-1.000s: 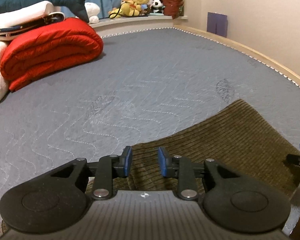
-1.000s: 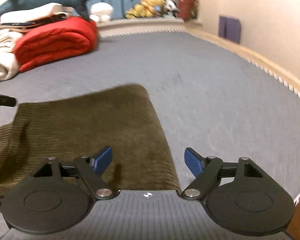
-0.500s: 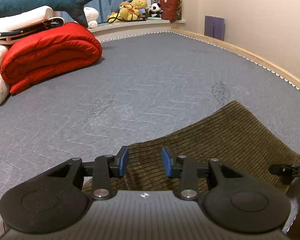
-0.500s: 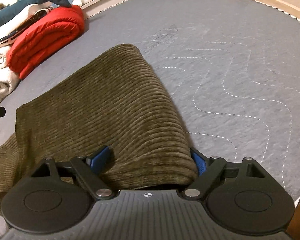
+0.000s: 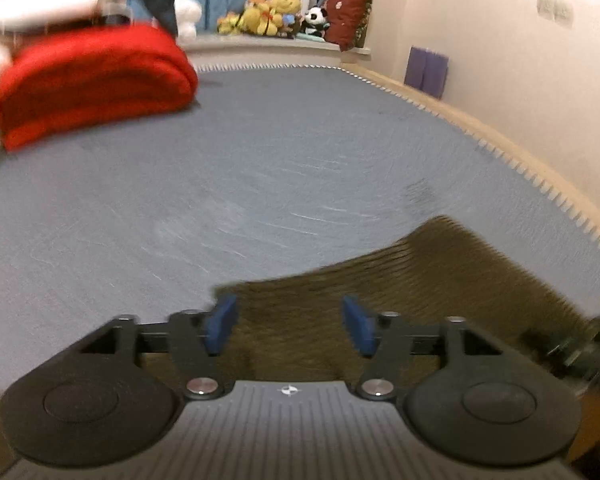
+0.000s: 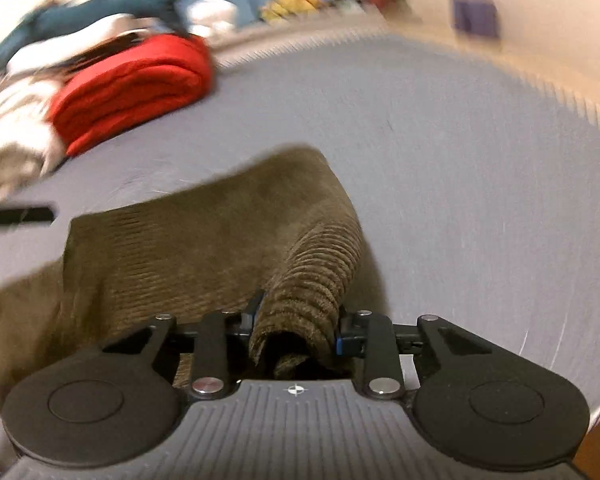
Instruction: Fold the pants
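Pants (image 6: 204, 248): olive-brown corduroy, lying on the grey mattress (image 6: 480, 168), one edge bunched and lifted at the near right.
Right gripper (image 6: 296, 332): jaws closing, clenched on that bunched fold; cloth fills the gap between the blue pads.
Left gripper (image 5: 286, 324): jaws opening, pads clear of the cloth; the pants (image 5: 440, 280) lie flat beneath and beyond them.
Surroundings: folded red blanket (image 5: 88, 80) well apart at far left; plush toys (image 5: 276, 16) on the far ledge.

Ahead of the folded olive corduroy pants (image 6: 204, 240), the grey quilted mattress (image 5: 260, 184) lay open to its far edge. A rolled red quilt (image 5: 88, 80) and white bedding (image 6: 16, 136) blocked the far left. A wooden bed rail (image 5: 512, 148) and the cream wall (image 5: 500, 40) closed the right.
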{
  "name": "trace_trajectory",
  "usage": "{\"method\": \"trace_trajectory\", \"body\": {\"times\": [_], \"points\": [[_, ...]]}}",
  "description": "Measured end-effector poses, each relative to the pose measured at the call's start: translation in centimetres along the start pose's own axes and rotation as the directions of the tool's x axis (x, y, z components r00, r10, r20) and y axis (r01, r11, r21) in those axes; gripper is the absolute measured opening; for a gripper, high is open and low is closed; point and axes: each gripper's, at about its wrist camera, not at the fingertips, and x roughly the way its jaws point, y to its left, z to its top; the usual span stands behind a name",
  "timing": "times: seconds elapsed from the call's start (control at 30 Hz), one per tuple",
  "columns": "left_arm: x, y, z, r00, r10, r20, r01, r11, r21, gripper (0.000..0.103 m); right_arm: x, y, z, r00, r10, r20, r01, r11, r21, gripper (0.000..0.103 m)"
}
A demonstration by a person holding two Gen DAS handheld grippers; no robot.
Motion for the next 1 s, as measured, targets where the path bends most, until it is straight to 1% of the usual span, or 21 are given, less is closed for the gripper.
{"method": "trace_trajectory", "body": {"times": [0.07, 0.13, 0.17, 0.23, 0.27, 0.3, 0.33, 0.37, 0.43, 0.5, 0.6, 0.73, 0.8, 0.87, 0.93, 0.97, 1.0], "points": [[-0.3, 0.1, 0.2, 0.995, -0.096, -0.014, 0.094, 0.993, -0.071, 0.082, -1.3, 2.8, 0.0, 0.997, -0.001, 0.072, 0.011, 0.99, -0.138, 0.031], [-0.6, 0.0, 0.3, 0.978, -0.209, -0.016, 0.205, 0.97, -0.133, 0.085, -2.5, 5.7, -0.4, 0.99, 0.016, 0.137, 0.02, 0.966, -0.258, 0.031], [-0.6, 0.0, 0.4, 0.964, -0.267, -0.017, 0.26, 0.952, -0.161, 0.087, -3.0, 6.9, -0.7, 0.986, 0.03, 0.161, 0.021, 0.953, -0.301, 0.031], [-0.4, -0.2, 0.5, 0.923, -0.383, -0.026, 0.369, 0.904, -0.215, 0.091, -3.8, 9.4, -1.4, 0.978, 0.052, 0.203, 0.03, 0.924, -0.381, 0.031], [-0.3, -0.3, 0.6, 0.903, -0.429, -0.032, 0.411, 0.882, -0.23, 0.094, -4.1, 10.5, -1.9, 0.973, 0.062, 0.221, 0.038, 0.906, -0.422, 0.031], [-0.2, -0.6, 0.6, 0.886, -0.461, -0.039, 0.441, 0.867, -0.233, 0.094, -4.3, 11.4, -2.3, 0.969, 0.074, 0.236, 0.045, 0.886, -0.462, 0.031], [-0.1, -1.0, 0.6, 0.879, -0.474, -0.045, 0.453, 0.863, -0.224, 0.094, -4.5, 12.2, -2.8, 0.965, 0.085, 0.248, 0.051, 0.868, -0.494, 0.031], [-0.1, -1.3, 0.7, 0.88, -0.472, -0.05, 0.453, 0.867, -0.209, 0.094, -4.7, 13.0, -3.1, 0.961, 0.094, 0.26, 0.058, 0.85, -0.523, 0.031], [0.0, -1.8, 0.8, 0.888, -0.457, -0.055, 0.441, 0.878, -0.185, 0.094, -5.0, 14.1, -3.7, 0.954, 0.113, 0.278, 0.071, 0.816, -0.574, 0.031], [0.2, -2.0, 1.0, 0.892, -0.449, -0.057, 0.434, 0.883, -0.178, 0.094, -5.0, 14.9, -4.2, 0.948, 0.125, 0.293, 0.086, 0.786, -0.612, 0.031], [0.5, -2.5, 1.1, 0.903, -0.424, -0.065, 0.409, 0.898, -0.163, 0.094, -5.1, 15.8, -5.3, 0.94, 0.143, 0.31, 0.106, 0.741, -0.663, 0.03], [0.8, -3.2, 1.3, 0.924, -0.375, -0.078, 0.364, 0.923, -0.122, 0.094, -5.5, 17.3, -6.9, 0.926, 0.18, 0.333, 0.135, 0.665, -0.735, 0.03], [0.8, -3.6, 1.2, 0.94, -0.333, -0.081, 0.326, 0.942, -0.083, 0.095, -5.8, 17.9, -7.3, 0.916, 0.211, 0.34, 0.138, 0.63, -0.764, 0.03], [0.5, -3.5, 0.9, 0.951, -0.3, -0.077, 0.296, 0.953, -0.059, 0.094, -6.1, 18.3, -7.6, 0.912, 0.223, 0.345, 0.146, 0.608, -0.78, 0.03], [0.3, -3.1, 0.7, 0.964, -0.256, -0.07, 0.254, 0.966, -0.039, 0.088, -6.1, 18.4, -7.6, 0.909, 0.234, 0.345, 0.145, 0.599, -0.787, 0.03], [0.2, -3.0, 0.6, 0.972, -0.224, -0.068, 0.223, 0.975, -0.023, 0.079, -6.3, 18.6, -7.6, 0.907, 0.239, 0.346, 0.144, 0.596, -0.79, 0.03], [0.1, -2.9, 0.4, 0.981, -0.184, -0.066, 0.184, 0.983, -0.006, 0.063, -6.3, 18.8, -7.6, 0.905, 0.244, 0.348, 0.144, 0.594, -0.792, 0.03]]}}
